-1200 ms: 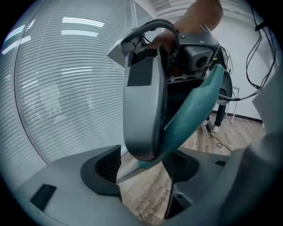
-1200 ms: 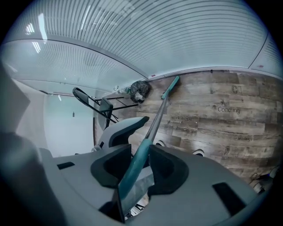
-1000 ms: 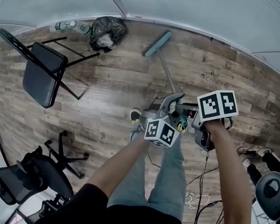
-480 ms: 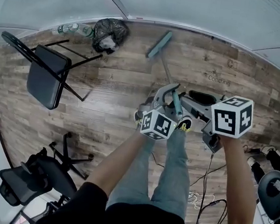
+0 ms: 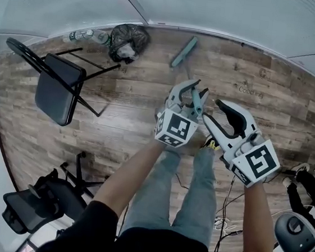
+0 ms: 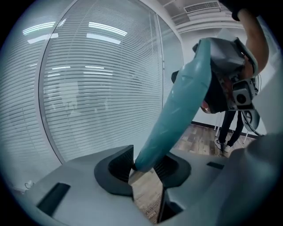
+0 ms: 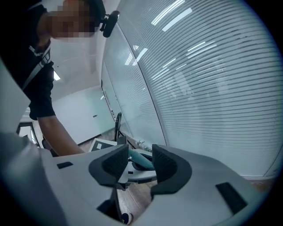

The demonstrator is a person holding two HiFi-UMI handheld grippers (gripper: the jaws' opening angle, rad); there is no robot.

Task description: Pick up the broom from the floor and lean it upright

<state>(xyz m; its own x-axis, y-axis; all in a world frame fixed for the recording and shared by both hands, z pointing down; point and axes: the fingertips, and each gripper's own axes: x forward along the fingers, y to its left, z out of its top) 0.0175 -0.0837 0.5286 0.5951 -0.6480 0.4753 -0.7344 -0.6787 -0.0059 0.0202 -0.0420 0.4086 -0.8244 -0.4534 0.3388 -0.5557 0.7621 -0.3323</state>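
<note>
The broom's head (image 5: 184, 51) rests on the wood floor by the far wall, and its thin shaft slants up toward me. My left gripper (image 5: 192, 91) is shut on the teal handle grip (image 5: 197, 103) and holds that end off the floor; its jaws have just been closing on it. In the left gripper view the teal grip (image 6: 177, 114) stands pinched between the pads of the left gripper (image 6: 148, 165). My right gripper (image 5: 215, 113) hangs just right of the handle, open after its jaws have just been opening, with nothing between them. The right gripper (image 7: 140, 165) looks at the left gripper beyond.
A black folding chair (image 5: 57, 86) stands at the left, with a black rubbish bag (image 5: 127, 36) and bottles (image 5: 82, 33) by the far wall. Office chairs sit at the lower left (image 5: 30, 201) and lower right (image 5: 298, 232). Cables (image 5: 227, 204) trail by my feet. A blinds-covered glass wall (image 6: 88, 88) is close.
My left gripper has carried the teal handle up and toward the far wall. The right gripper has rolled over, risen and opened, its marker cube now at the lower right.
</note>
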